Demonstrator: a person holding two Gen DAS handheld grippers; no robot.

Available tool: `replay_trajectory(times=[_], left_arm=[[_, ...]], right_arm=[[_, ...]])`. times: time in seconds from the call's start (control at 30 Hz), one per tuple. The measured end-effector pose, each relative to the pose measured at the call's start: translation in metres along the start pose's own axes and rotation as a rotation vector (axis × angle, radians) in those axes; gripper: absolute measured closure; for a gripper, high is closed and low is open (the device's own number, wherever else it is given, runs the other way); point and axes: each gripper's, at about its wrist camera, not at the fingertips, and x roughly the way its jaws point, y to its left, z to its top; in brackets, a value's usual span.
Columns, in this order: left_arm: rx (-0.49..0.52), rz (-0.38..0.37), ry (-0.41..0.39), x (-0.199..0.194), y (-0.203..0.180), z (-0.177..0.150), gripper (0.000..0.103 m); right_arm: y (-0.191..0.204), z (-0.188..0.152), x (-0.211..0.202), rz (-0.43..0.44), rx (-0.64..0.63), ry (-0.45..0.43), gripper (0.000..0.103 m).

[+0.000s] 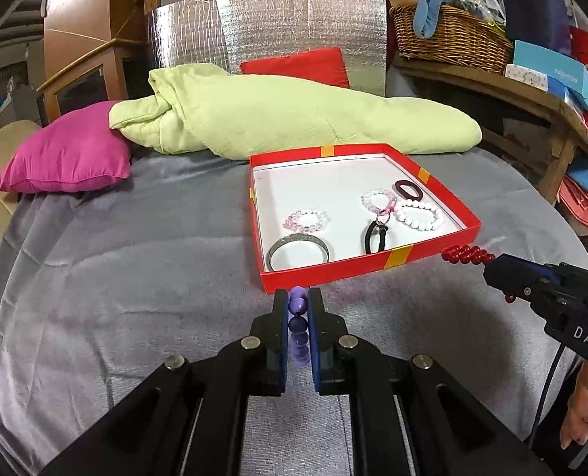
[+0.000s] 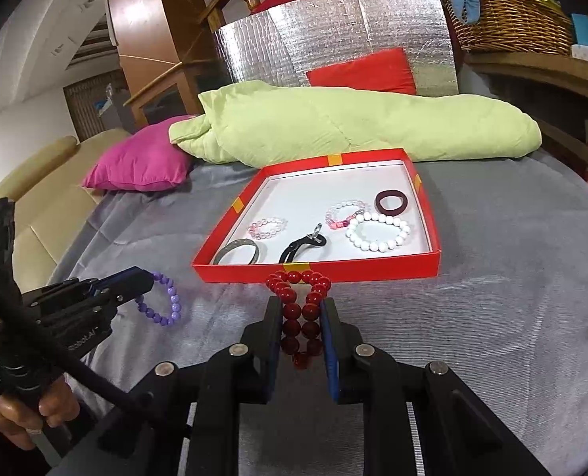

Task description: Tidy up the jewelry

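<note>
Two bead bracelets wait just short of the red cardboard tray point(image 2: 373, 273) on the grey bed: left gripper point(image 1: 297, 305) pinches the purple bead bracelet point(image 2: 163, 299), right gripper point(image 2: 302, 309) pinches the glossy red bead bracelet point(image 2: 300, 309). Best carry each over the near wall and release above bare white floor, clear of the white bead bracelet point(image 2: 377, 232).

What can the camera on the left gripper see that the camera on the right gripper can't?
Only the left wrist view shows a blue box lettered FASHION on the wooden shelf, and the purple bracelet close up between the left gripper.

Only the right wrist view shows that purple bracelet as a whole loop, and the red bracelet pinched close up in the right gripper.

Both show the red tray holding six pieces, the green blanket, the pink pillow and the wicker basket.
</note>
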Motion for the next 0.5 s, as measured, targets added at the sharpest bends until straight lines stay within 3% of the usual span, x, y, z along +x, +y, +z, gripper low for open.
replay_trajectory(times=[0.5], left_arm=[[0.014,0.025,0.007,0.0038,-0.005,0.0016,0.093]], right_arm=[[-0.007,0.0029,-0.0054,0.001,0.028,-0.016,0.082]])
